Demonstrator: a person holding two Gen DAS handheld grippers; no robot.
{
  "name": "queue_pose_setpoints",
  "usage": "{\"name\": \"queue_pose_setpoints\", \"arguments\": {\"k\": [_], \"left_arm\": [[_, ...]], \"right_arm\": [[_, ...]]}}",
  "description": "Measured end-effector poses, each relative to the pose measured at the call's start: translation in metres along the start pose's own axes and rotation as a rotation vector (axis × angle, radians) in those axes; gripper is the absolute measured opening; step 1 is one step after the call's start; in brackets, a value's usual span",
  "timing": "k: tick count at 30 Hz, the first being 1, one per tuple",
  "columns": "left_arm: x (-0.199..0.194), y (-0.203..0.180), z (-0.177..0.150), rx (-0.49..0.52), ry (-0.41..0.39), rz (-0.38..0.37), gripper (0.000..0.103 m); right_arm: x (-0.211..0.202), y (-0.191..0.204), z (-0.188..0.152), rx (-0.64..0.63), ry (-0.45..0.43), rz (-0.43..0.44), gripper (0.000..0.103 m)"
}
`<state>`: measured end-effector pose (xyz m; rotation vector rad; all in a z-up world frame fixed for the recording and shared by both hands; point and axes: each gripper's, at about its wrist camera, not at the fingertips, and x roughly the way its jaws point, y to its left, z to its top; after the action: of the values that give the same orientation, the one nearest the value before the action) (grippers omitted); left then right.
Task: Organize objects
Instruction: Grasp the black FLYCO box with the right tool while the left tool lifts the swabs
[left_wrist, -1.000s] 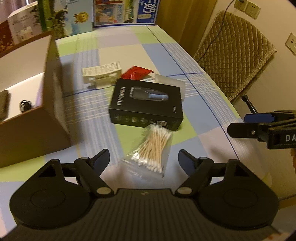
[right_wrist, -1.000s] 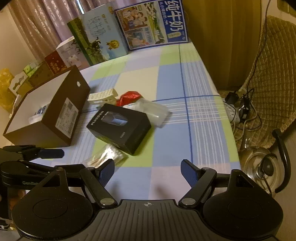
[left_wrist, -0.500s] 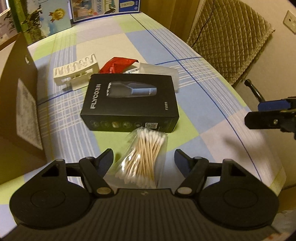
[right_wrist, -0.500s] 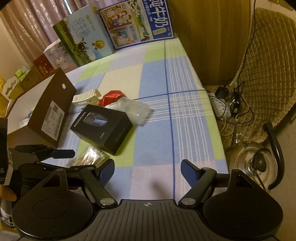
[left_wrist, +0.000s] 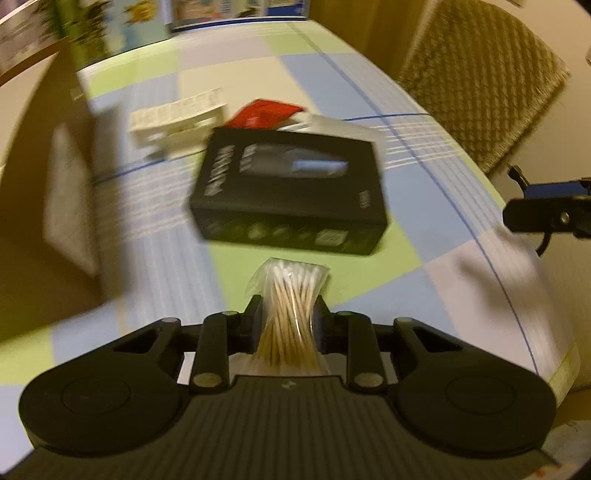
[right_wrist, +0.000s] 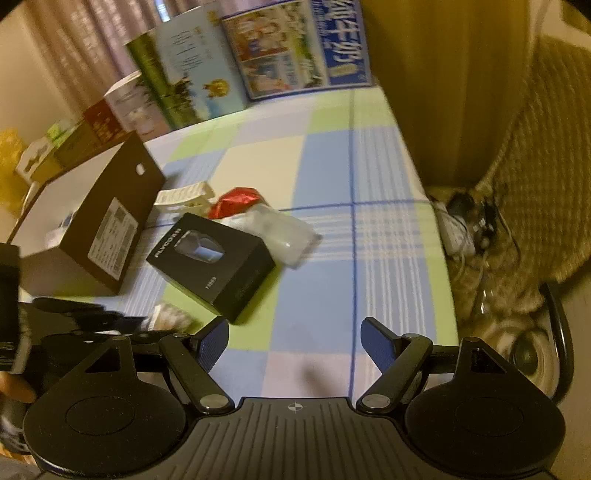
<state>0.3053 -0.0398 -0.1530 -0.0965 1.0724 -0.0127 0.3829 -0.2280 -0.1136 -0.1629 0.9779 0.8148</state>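
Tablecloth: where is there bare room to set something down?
The tablecloth is bare right of the black box out to the table edge, and behind the clutter toward the milk cartons. It is crowded between the cardboard box, white rack, red packet and plastic bag.

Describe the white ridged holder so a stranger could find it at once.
Start at the open brown cardboard box on the checked tablecloth. Just right of its far corner lies the white ridged holder, beside a red packet; it alone is cream-white and comb-like.

My left wrist view sits low, close over the desk (left_wrist: 369, 85); right wrist view higher, farther back; both share the black box (left_wrist: 291, 192) (right_wrist: 214, 264).
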Motion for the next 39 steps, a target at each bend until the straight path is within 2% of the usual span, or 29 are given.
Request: {"name": "queue_pose_setpoints", "arguments": {"k": [4,7,8,9,14,17,22,28,29,31,32,33,35,39], "left_arm": [[-0.019,0.029,-0.023,-0.109,0.002,0.056,0.022],[-0.036,0.056,-0.042,-0.213,0.001,0.129,0.022],[-0.042,0.066,-0.048,-0.252,-0.001,0.155,0.022],[-0.047,0.077,-0.054,-0.292,-0.004,0.183,0.022],[-0.070,0.125,-0.076,-0.456,-0.020,0.303,0.022],[-0.084,0.145,-0.088,-0.533,-0.039,0.354,0.022],[-0.100,0.165,-0.099,-0.609,-0.052,0.402,0.022],[-0.103,0.177,-0.106,-0.634,-0.045,0.405,0.022],[-0.103,0.178,-0.106,-0.633,-0.044,0.403,0.022],[-0.102,0.180,-0.105,-0.634,-0.042,0.399,0.022],[-0.102,0.180,-0.105,-0.634,-0.042,0.398,0.022],[-0.102,0.181,-0.105,-0.632,-0.042,0.398,0.022],[-0.103,0.185,-0.104,-0.629,-0.042,0.401,0.022],[-0.106,0.195,-0.103,-0.636,-0.049,0.409,0.022]], "right_arm": [[0.014,0.006,0.011,-0.061,-0.013,0.051,0.076],[0.026,0.007,0.023,-0.098,-0.032,0.110,0.075],[0.031,0.008,0.027,-0.112,-0.040,0.131,0.071],[0.038,0.008,0.032,-0.129,-0.049,0.157,0.058],[0.073,0.010,0.051,-0.161,-0.069,0.197,0.029],[0.090,0.009,0.058,-0.158,-0.070,0.197,0.021],[0.107,0.000,0.062,-0.071,-0.020,0.275,0.021],[0.105,0.020,0.046,-0.105,0.054,0.346,0.022],[0.103,0.026,0.043,-0.122,0.064,0.348,0.023],[0.100,0.039,0.039,-0.134,0.076,0.324,0.032],[0.099,0.044,0.038,-0.138,0.072,0.308,0.045],[0.097,0.050,0.039,-0.145,0.060,0.287,0.062],[0.095,0.061,0.041,-0.161,0.046,0.261,0.078],[0.105,0.085,0.044,-0.222,0.060,0.221,0.082]]}}
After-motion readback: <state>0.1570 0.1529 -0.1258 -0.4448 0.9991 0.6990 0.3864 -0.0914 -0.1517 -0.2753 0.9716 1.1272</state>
